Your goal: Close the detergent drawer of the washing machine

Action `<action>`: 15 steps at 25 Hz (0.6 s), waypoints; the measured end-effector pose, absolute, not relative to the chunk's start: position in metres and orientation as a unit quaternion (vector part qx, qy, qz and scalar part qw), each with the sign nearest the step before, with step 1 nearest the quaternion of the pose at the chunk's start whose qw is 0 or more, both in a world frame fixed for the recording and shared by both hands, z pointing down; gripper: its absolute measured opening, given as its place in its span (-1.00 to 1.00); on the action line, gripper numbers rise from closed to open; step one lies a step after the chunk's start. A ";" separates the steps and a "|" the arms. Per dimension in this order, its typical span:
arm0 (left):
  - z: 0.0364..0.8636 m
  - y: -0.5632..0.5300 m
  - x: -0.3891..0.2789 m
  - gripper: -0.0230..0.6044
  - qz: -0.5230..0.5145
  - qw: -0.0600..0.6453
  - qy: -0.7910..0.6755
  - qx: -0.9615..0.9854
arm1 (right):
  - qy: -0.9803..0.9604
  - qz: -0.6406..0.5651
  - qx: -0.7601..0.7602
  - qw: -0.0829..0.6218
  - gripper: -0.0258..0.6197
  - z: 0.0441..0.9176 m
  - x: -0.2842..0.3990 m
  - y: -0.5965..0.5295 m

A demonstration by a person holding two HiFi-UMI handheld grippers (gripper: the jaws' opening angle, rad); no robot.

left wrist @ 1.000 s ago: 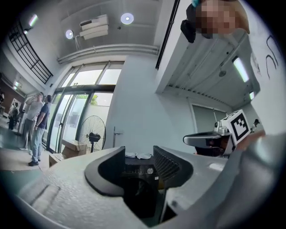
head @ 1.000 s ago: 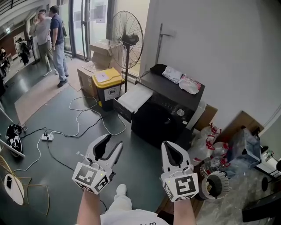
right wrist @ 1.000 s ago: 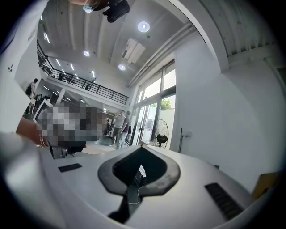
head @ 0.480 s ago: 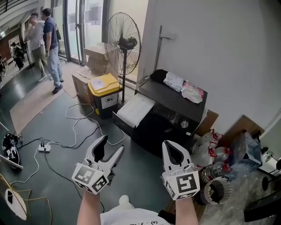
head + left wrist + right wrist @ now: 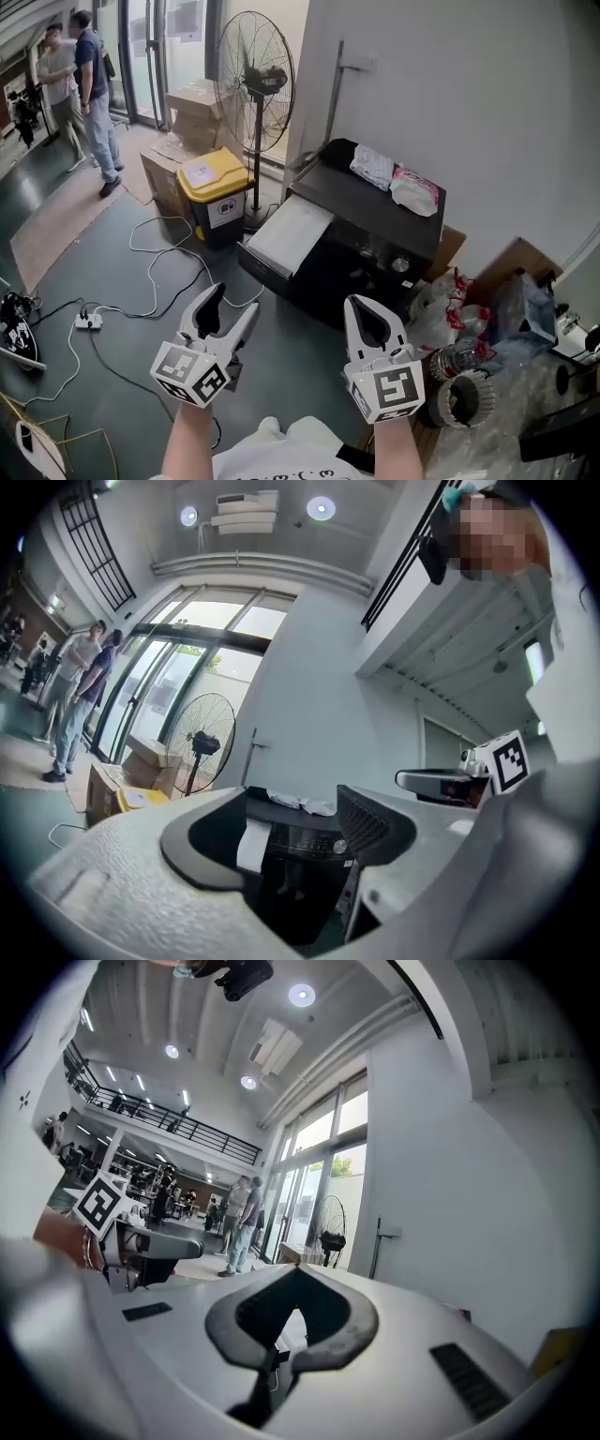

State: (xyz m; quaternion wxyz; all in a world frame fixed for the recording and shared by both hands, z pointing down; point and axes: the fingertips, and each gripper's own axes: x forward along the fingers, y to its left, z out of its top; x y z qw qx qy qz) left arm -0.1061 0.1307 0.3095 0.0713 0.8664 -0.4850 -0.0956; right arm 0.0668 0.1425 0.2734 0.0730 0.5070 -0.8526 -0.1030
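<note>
The black washing machine [image 5: 370,239] stands against the white wall, and its white drawer [image 5: 289,234] sticks out to the left. My left gripper [image 5: 232,302] hangs over the dark floor short of the drawer, open and empty. In the left gripper view the machine [image 5: 305,850] and the white drawer [image 5: 251,844] show between the parted jaws of the left gripper [image 5: 300,808]. My right gripper [image 5: 362,306] is level in front of the machine, shut with nothing in it. In the right gripper view the tips of the right gripper [image 5: 292,1270] meet.
A yellow-lidded bin [image 5: 214,183], cardboard boxes [image 5: 192,105] and a standing fan [image 5: 253,80] are left of the drawer. Cables [image 5: 150,272] and a power strip [image 5: 89,321] lie on the floor. Bags [image 5: 412,192] rest on the machine. Clutter [image 5: 469,361] fills the right. Two people [image 5: 80,84] stand far left.
Both grippers and the view have moved toward the washing machine, which now sits nearer and more central. The right gripper stays shut, and the left stays parted.
</note>
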 end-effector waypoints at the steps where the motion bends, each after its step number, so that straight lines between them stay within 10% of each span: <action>1: 0.315 0.126 -0.107 0.00 -0.087 0.075 -0.490 0.864 | -0.853 -0.098 0.507 0.074 -0.95 0.277 0.067 0.139; 15: 0.361 0.047 -0.111 0.00 -0.061 0.111 -0.528 0.840 | -0.862 -0.057 0.500 0.062 -0.95 0.302 0.076 0.054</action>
